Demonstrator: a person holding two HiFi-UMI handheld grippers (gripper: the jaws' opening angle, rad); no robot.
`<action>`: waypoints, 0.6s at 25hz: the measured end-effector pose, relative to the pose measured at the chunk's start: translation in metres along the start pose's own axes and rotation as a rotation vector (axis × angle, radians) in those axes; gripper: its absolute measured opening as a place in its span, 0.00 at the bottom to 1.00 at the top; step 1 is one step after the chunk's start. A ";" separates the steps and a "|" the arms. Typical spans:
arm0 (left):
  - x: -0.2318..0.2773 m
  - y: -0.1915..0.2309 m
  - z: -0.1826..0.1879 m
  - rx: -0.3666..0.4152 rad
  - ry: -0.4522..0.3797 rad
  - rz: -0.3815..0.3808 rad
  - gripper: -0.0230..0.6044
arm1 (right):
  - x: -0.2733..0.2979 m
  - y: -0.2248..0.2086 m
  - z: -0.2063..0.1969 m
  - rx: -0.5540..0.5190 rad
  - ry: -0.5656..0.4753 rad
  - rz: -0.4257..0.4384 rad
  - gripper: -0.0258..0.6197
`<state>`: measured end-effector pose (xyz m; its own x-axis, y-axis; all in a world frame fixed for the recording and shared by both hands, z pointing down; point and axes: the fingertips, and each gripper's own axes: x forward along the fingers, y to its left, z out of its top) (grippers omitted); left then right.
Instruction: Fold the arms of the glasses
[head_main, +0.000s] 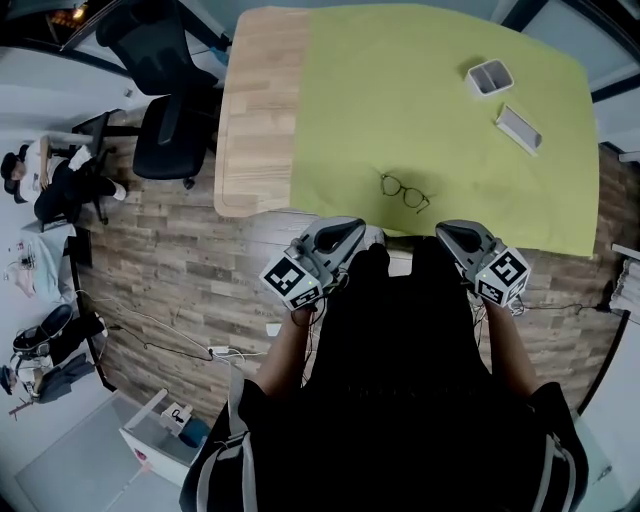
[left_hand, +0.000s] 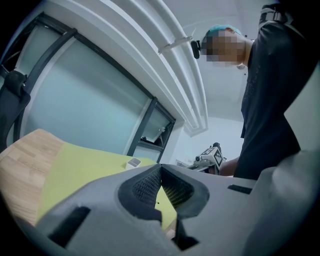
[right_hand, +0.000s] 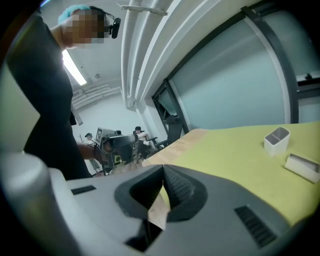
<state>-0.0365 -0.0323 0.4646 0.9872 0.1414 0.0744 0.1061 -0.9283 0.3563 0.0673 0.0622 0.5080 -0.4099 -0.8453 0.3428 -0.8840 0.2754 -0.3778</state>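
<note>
Left gripper: jaws together, holding nothing. Right gripper: same. Glasses lie near the desk's front edge, clear of both.

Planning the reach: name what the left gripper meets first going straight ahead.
Probably the green cloth near its front edge; the left gripper points roughly towards the glasses, but its height is unclear.
</note>
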 end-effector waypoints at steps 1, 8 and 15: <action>0.002 0.001 -0.001 -0.007 0.000 0.008 0.07 | 0.000 -0.003 0.000 -0.010 0.006 0.018 0.09; 0.021 0.000 0.000 -0.028 -0.028 0.116 0.07 | 0.005 -0.023 -0.010 -0.067 0.085 0.131 0.09; 0.029 -0.005 0.001 -0.025 -0.049 0.235 0.07 | 0.019 -0.045 -0.033 -0.249 0.262 0.199 0.09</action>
<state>-0.0079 -0.0240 0.4637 0.9890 -0.0948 0.1131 -0.1296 -0.9250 0.3571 0.0919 0.0486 0.5604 -0.5937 -0.6280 0.5031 -0.7957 0.5514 -0.2507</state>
